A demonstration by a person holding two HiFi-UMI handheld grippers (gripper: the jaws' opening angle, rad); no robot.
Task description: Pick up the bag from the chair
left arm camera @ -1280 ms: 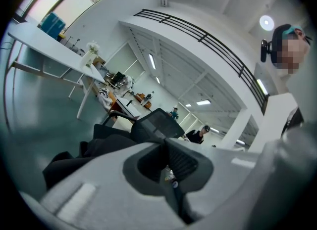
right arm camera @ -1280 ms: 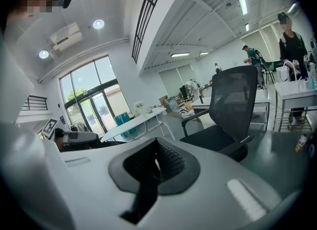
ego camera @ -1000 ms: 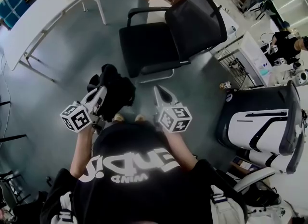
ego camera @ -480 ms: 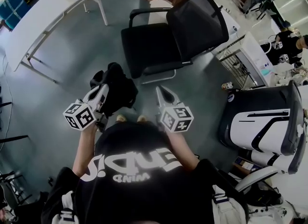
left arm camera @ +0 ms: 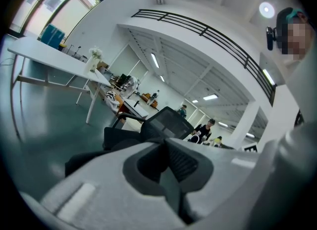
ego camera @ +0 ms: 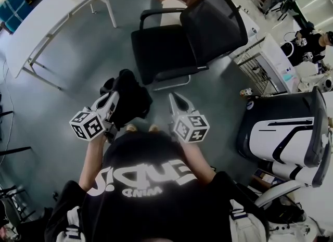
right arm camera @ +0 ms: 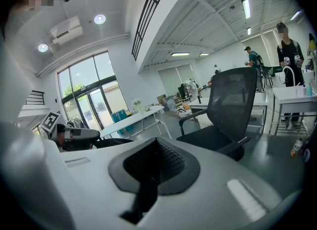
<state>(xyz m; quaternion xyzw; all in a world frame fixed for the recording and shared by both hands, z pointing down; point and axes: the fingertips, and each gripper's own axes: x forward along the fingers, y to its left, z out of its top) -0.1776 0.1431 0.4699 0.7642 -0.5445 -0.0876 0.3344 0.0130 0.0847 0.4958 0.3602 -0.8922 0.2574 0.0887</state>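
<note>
A black bag [ego camera: 131,96] hangs off the floor in front of the person, held by my left gripper [ego camera: 115,97], whose jaws are shut on it. In the left gripper view the jaws of that gripper [left arm camera: 166,142] are pressed together, and dark bag fabric [left arm camera: 83,160] shows below them on the left. My right gripper [ego camera: 174,98] is beside the bag, shut and empty; its tip [right arm camera: 156,143] points toward the chair. The black office chair [ego camera: 164,48] stands just ahead with a bare seat, also visible as the chair [right arm camera: 232,106].
A long white table [ego camera: 49,12] stands at the far left. A wire rack [ego camera: 255,72] and a white desk are to the right of the chair. A large white and black machine [ego camera: 283,134] sits at the right. People work in the far right corner.
Both grippers and the hanging bag have drifted slightly toward the person and to the right. Both jaw pairs stay shut.
</note>
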